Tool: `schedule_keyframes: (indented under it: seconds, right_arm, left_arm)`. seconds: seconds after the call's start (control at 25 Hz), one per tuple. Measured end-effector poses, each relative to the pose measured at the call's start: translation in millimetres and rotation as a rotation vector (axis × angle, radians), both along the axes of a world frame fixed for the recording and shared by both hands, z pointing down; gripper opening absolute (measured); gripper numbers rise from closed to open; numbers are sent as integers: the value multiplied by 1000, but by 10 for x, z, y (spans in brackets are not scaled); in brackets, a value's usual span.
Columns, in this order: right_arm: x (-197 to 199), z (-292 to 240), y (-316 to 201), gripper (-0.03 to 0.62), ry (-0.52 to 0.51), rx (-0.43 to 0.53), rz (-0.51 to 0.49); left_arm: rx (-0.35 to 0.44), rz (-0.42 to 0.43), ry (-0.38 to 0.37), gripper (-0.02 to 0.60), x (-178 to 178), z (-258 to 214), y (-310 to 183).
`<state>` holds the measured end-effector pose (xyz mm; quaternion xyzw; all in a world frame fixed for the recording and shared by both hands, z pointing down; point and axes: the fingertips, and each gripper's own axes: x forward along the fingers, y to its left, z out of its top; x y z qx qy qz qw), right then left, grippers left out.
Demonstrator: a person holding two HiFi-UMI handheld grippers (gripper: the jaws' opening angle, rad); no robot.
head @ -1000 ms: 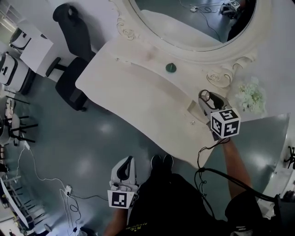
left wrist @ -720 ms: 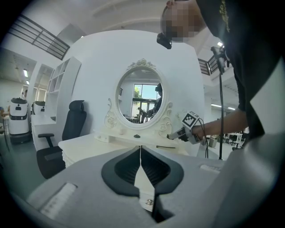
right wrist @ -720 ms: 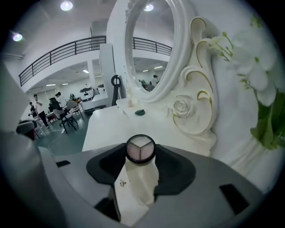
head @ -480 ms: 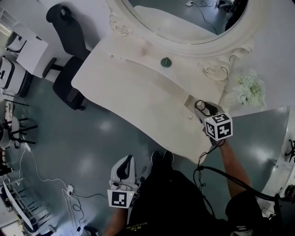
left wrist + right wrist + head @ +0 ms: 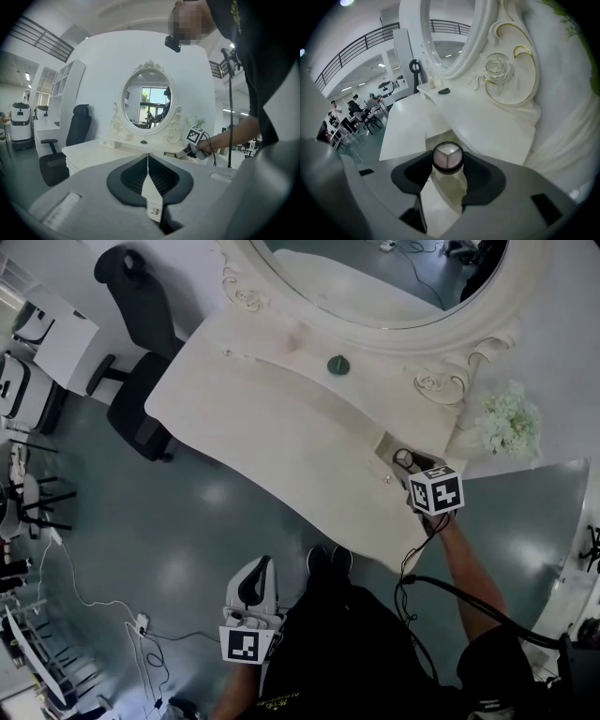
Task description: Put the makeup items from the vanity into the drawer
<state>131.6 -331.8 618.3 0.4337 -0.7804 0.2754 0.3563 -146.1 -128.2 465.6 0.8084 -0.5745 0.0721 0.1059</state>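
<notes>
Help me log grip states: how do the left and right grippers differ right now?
The right gripper is shut on a round-capped makeup item; the left gripper has its jaws together, empty. The right gripper tilts down over the open drawer of the vanity; the left gripper hangs low beside the person, away from it. Both are the same grey two-jaw tool.

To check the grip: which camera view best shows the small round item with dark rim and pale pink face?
The right gripper view: the small round item sits close between the jaws of the right gripper. The head view mostly hides it behind that gripper; the left gripper view shows it too small to tell.
</notes>
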Motion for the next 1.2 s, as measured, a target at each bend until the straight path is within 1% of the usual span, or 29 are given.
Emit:
schedule_keyframes:
  seconds: [0.08,0.28,0.32,0.44,0.52,0.6,0.68,0.76,0.92,1.08,1.2]
  right_arm:
    - [11,61,-21,207,-4,-26,22]
    - [19,119,-89,207,-55,-110,104]
    - [12,133,-91,207,-67,-137,120]
    - [11,209,-98,207,-107,-240,183]
    - [18,262,-98,207,-126,-305,214]
    - [17,301,-84,209,-126,-358,225]
    - [17,342,-68,209,-128,-418,235]
    - [17,385,-49,209,-131,-477,248]
    - [25,476,-12,209,-104,-576,269]
    - [29,554,39,209,-39,-682,284]
    - [61,611,36,209,17,-700,324]
  left_arm:
    - [16,0,10,23,9,-36,-24]
    - [-25,-13,-9,21,-56,68,22]
    - [-20,-13,-4,23,-62,61,17]
    - [33,-4,30,23,-51,-49,-37]
    - [45,-4,37,23,-62,-66,-44]
    - [36,-8,38,23,-87,-41,-32]
    - [2,-15,29,22,-130,32,0]
    - [-13,-23,28,23,-172,69,15]
    - [-4,-25,42,23,-225,70,4]
    - [5,-23,64,23,-240,67,-6]
    - [5,-22,80,23,-241,79,15]
